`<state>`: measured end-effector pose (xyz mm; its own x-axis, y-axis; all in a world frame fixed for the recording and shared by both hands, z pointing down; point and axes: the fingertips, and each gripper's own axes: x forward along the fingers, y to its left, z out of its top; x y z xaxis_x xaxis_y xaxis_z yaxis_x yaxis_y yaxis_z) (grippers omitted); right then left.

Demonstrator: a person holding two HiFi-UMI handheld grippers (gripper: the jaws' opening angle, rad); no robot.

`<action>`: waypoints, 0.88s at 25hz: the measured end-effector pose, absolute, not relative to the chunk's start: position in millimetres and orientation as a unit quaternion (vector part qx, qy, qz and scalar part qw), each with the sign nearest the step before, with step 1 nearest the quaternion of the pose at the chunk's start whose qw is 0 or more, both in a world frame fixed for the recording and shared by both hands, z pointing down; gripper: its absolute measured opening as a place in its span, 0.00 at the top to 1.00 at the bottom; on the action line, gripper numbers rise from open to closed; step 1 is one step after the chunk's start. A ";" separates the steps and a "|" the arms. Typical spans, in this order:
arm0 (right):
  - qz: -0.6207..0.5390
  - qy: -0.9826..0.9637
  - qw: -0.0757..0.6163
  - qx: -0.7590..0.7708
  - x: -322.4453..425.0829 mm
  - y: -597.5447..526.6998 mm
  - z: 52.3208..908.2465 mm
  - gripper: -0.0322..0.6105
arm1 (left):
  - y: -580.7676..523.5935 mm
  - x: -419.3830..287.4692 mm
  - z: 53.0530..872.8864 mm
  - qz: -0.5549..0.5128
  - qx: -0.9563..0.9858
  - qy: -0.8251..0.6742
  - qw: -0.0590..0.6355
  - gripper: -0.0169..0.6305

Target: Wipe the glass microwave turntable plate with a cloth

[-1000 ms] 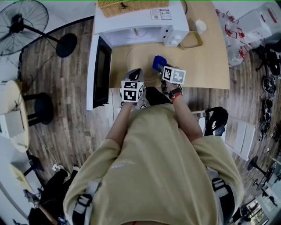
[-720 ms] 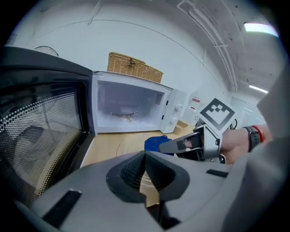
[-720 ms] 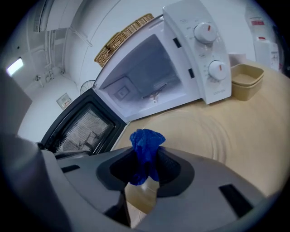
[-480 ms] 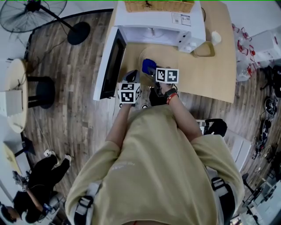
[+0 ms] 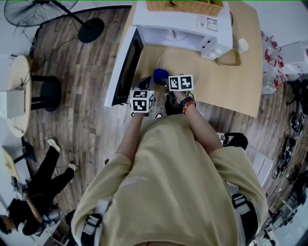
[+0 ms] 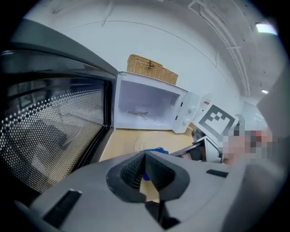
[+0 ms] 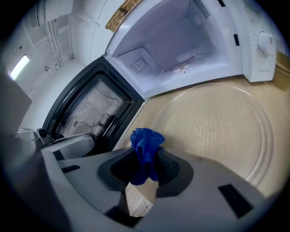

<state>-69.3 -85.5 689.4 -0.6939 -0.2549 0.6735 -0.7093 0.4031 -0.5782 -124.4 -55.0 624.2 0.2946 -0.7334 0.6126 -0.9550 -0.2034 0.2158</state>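
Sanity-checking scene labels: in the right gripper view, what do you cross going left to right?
Open microwave door → blue cloth → glass turntable plate → microwave dial.

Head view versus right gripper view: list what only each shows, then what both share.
Only the head view: the fan and the stool. Only the right gripper view: the right gripper with its jaws shut on the cloth. Both: the microwave, its open door and the plate on the table.
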 end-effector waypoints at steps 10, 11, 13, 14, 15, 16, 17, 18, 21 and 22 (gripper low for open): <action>0.462 -0.784 0.252 0.328 -40.5 -87.8 694.4 0.77 | -63.6 -101.5 620.6 0.191 0.770 -0.539 0.282 0.96; 0.462 -0.783 0.251 0.332 -37.1 -88.4 694.3 0.77 | -63.5 -98.5 620.9 0.192 0.772 -0.536 0.281 0.96; 0.464 -0.780 0.248 0.340 -30.8 -88.2 693.9 0.77 | -62.5 -93.2 621.9 0.196 0.776 -0.530 0.281 0.96; 0.465 -0.778 0.247 0.343 -28.1 -87.8 693.7 0.77 | -62.2 -91.0 622.3 0.197 0.778 -0.527 0.281 0.96; 0.465 -0.777 0.245 0.346 -25.6 -87.7 693.3 0.77 | -62.1 -88.9 622.8 0.197 0.779 -0.524 0.281 0.96; 0.465 -0.776 0.244 0.349 -23.1 -88.1 693.0 0.77 | -62.2 -86.5 623.2 0.198 0.781 -0.522 0.280 0.96; 0.466 -0.775 0.242 0.352 -20.0 -88.6 693.0 0.77 | -62.2 -83.8 623.5 0.199 0.783 -0.519 0.280 0.96; 0.467 -0.773 0.241 0.356 -16.6 -89.0 693.3 0.77 | -62.2 -80.7 623.9 0.201 0.785 -0.515 0.279 0.96; 0.466 -0.769 0.238 0.367 -6.4 -89.7 693.7 0.77 | -62.8 -72.4 624.3 0.204 0.791 -0.506 0.277 0.96; 0.464 -0.768 0.239 0.371 -3.4 -89.8 693.4 0.77 | -63.2 -70.2 624.2 0.204 0.793 -0.504 0.276 0.96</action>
<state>-3.4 -89.8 693.4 -0.6116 -0.3478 0.7106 -0.7909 0.2942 -0.5366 -70.2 -63.2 624.2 0.4095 -0.6856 0.6019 -0.9112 -0.3399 0.2328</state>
